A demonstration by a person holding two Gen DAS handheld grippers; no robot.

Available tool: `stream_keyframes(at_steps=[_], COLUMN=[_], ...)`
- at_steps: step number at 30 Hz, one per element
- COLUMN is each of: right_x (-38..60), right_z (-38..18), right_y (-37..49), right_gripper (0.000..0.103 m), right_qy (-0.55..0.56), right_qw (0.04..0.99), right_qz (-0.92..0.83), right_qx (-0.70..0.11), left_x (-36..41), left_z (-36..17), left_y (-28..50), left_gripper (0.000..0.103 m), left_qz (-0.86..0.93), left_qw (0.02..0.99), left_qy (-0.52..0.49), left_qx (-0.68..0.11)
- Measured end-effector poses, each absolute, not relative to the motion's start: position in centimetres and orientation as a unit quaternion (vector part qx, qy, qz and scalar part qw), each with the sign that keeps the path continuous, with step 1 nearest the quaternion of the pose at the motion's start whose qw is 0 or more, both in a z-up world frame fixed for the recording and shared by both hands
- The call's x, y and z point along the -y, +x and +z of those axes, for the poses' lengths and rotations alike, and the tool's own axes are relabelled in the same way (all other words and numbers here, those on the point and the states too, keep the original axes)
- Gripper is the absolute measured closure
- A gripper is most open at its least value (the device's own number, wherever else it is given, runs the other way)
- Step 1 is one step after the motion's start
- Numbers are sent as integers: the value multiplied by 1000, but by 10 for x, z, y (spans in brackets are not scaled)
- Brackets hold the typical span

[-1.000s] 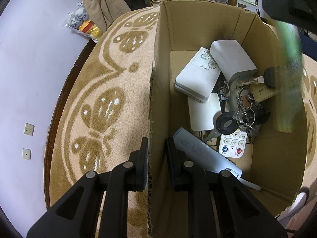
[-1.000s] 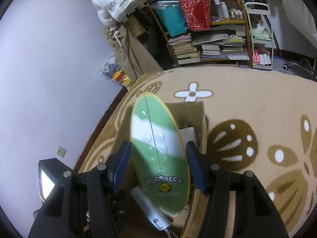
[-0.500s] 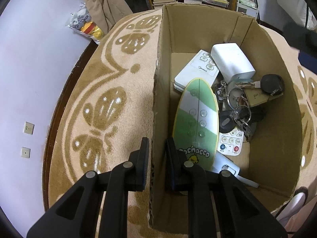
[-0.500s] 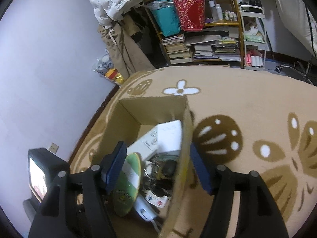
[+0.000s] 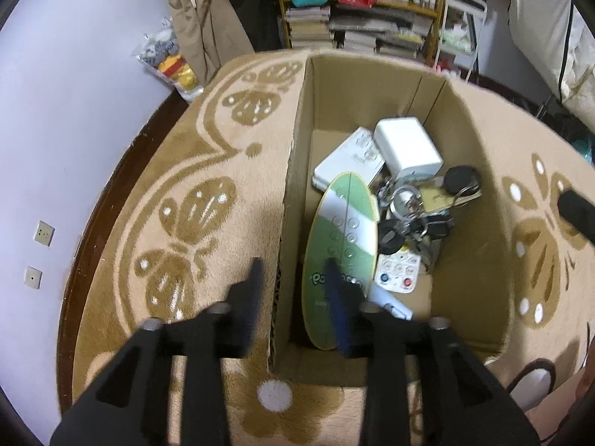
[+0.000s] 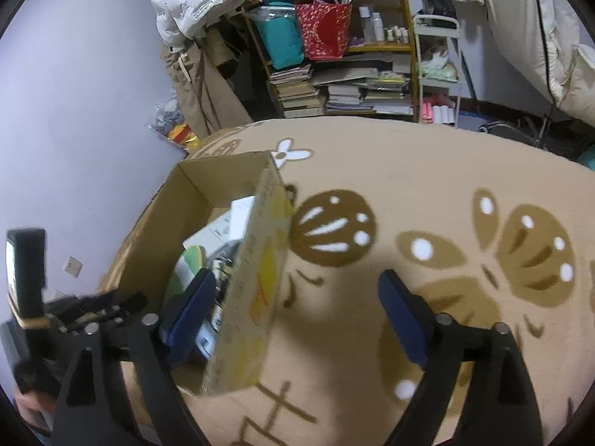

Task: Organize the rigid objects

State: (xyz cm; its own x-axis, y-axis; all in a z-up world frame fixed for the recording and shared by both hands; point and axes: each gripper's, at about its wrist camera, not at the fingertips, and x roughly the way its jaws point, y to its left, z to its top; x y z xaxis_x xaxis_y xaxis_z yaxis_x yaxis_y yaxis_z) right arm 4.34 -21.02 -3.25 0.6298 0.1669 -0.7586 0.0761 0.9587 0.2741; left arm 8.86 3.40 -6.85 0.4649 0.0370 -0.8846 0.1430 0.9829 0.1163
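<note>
An open cardboard box point(image 5: 372, 85) stands on the patterned rug. Inside, a green-and-white oval board point(image 5: 342, 238) lies tilted against the left wall. Beside it are a white remote point(image 5: 349, 160), a white block point(image 5: 407, 148), a bunch of keys point(image 5: 416, 215) and a small remote with coloured buttons point(image 5: 398, 273). My left gripper point(image 5: 293, 293) is open and straddles the box's left wall without pinching it. My right gripper point(image 6: 297, 312) is open and holds nothing; the box's right wall point(image 6: 260, 260) shows between its fingers. The board's tip point(image 6: 189, 264) peeks out in the right wrist view.
The beige rug point(image 6: 409, 186) with brown motifs spreads to the right of the box. A bookshelf point(image 6: 353, 85) with stacked books, hanging coats point(image 5: 200, 18) and a bag of plush toys point(image 5: 167, 59) stand at the far side. A pale wall point(image 5: 55, 111) runs along the left.
The right gripper let the oval board go into the box and drew back to the right, now empty. The left gripper, earlier shut on the box's left wall, has opened wide.
</note>
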Motion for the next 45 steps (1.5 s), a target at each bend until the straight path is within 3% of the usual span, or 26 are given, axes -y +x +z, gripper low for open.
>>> stream_keyframes(at_steps=[2, 6, 8, 11, 28, 45], right_x=[215, 223, 228, 234, 248, 254], right_z=[-29, -20, -14, -7, 18, -17], right_y=[34, 18, 10, -3, -76, -86], right_gripper=[2, 0, 0, 0, 0, 0], right_qy=[136, 122, 119, 114, 81, 71], right_qw=[896, 905, 908, 914, 947, 950], right_qz=[22, 13, 10, 7, 3, -9], right_qx=[-421, -407, -401, -390, -309, -305], left_x=[-32, -25, -21, -13, -1, -3], left_z=[-57, -34, -25, -10, 31, 2], left_y=[80, 65, 58, 44, -34, -44], left_gripper=[34, 20, 7, 2, 1, 1], left_qz=[-28, -23, -25, -31, -58, -51], left_qw=[866, 885, 892, 906, 944, 942], left_qy=[90, 94, 92, 98, 89, 83], left_qx=[-490, -456, -442, -412, -313, -320])
